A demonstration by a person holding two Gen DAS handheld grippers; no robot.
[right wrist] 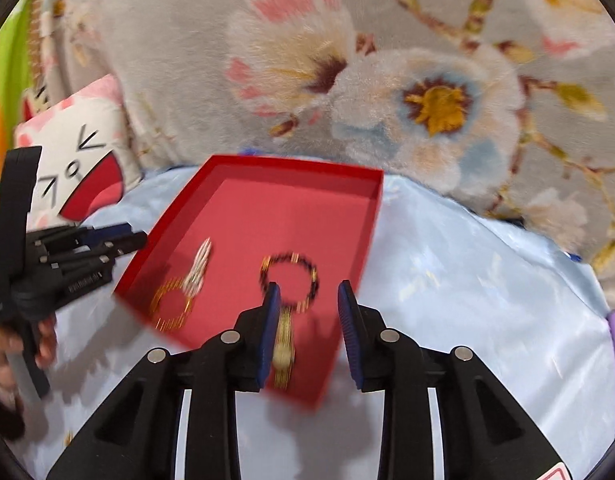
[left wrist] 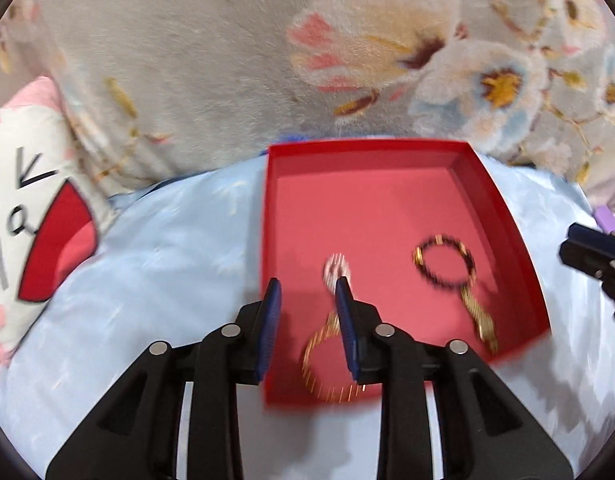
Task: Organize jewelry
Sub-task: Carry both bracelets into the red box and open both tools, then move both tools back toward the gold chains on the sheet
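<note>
Both empty and spread wide, left gripper (left wrist: 307, 292) and right gripper (right wrist: 309, 294); probably light, slippery, limp beaded bracelet (right wrist: 290, 280) in red box (right wrist: 295, 170), best pinched across its band.

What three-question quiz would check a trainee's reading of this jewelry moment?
1. True or false: the left gripper grips the gold bangle.
2. Which piece has a gold tassel? A) the dark beaded bracelet B) the bangle
3. Fill in: all the jewelry lies in the ___ tray.

Key: 1 false, it is open and empty; 2 A; 3 red.
</note>
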